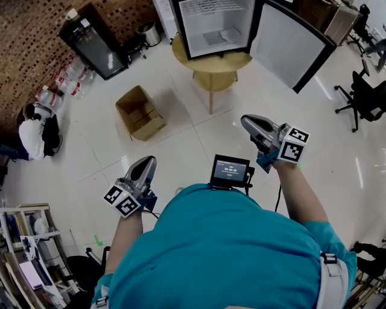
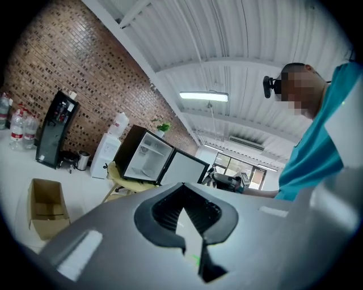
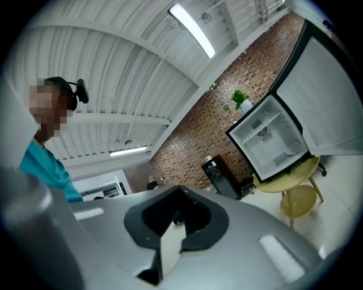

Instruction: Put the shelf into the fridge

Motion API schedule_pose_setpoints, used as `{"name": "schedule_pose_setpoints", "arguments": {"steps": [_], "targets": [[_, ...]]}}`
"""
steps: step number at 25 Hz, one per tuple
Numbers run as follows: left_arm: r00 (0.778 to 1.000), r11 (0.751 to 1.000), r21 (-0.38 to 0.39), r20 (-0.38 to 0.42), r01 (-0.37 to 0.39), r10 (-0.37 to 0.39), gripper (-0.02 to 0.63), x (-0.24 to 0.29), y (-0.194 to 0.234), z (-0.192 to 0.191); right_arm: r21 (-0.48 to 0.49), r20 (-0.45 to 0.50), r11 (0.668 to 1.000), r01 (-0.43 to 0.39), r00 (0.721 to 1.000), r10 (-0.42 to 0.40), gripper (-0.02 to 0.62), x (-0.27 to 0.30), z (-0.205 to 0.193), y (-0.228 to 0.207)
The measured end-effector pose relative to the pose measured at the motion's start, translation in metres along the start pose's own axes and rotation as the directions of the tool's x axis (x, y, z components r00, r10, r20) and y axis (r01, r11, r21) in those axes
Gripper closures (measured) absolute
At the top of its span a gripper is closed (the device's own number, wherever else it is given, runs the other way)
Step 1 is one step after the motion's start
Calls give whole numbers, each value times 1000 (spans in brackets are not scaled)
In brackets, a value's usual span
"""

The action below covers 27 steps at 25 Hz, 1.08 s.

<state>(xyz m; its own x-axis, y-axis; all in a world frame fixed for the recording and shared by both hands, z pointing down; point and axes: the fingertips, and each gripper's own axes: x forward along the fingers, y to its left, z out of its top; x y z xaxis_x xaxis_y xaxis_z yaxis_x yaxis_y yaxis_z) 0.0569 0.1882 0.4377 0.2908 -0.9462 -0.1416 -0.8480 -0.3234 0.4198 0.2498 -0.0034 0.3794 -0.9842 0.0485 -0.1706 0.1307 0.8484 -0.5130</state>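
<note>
A small fridge (image 1: pixel 217 27) stands on a round yellow table (image 1: pixel 211 63) with its door (image 1: pixel 292 45) swung open to the right. Its white inside shows a wire grid (image 1: pixel 211 6) near the top; I cannot pick out any loose shelf. Both grippers are held at chest height, far from the fridge. My left gripper (image 1: pixel 145 163) and right gripper (image 1: pixel 247 122) are shut and hold nothing. The fridge (image 2: pixel 148 161) also appears beyond my left gripper (image 2: pixel 182 186), and the fridge (image 3: pixel 271 141) shows past my right gripper (image 3: pixel 180 190).
An open cardboard box (image 1: pixel 140 113) lies on the white floor left of the table. A black cabinet (image 1: pixel 93 41) stands by the brick wall. A person (image 1: pixel 33 136) sits at far left. Office chairs (image 1: pixel 362 96) are at right, shelving (image 1: pixel 27 253) at lower left.
</note>
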Motion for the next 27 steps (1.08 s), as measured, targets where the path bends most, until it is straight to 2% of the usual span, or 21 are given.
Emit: {"name": "schedule_pose_setpoints", "arguments": {"steps": [5,13,18,27], "targets": [[999,999,39,43,-22,20,607,-99,-7,-6,-79,-44,995,-53,998,50,594,26,-65,71],[997,998,36,56,-50,48,607,-150,-23,17,-223,-143,968,-114,986,83,595,60,-93,127],[995,998,31,86,-48,45,608,-214,-2,26,-271,-189,953,-138,978,88,595,107,-134,170],[991,998,33,125,-55,51,609,-255,1,28,-283,-206,947,-151,974,94,595,125,-155,200]]}}
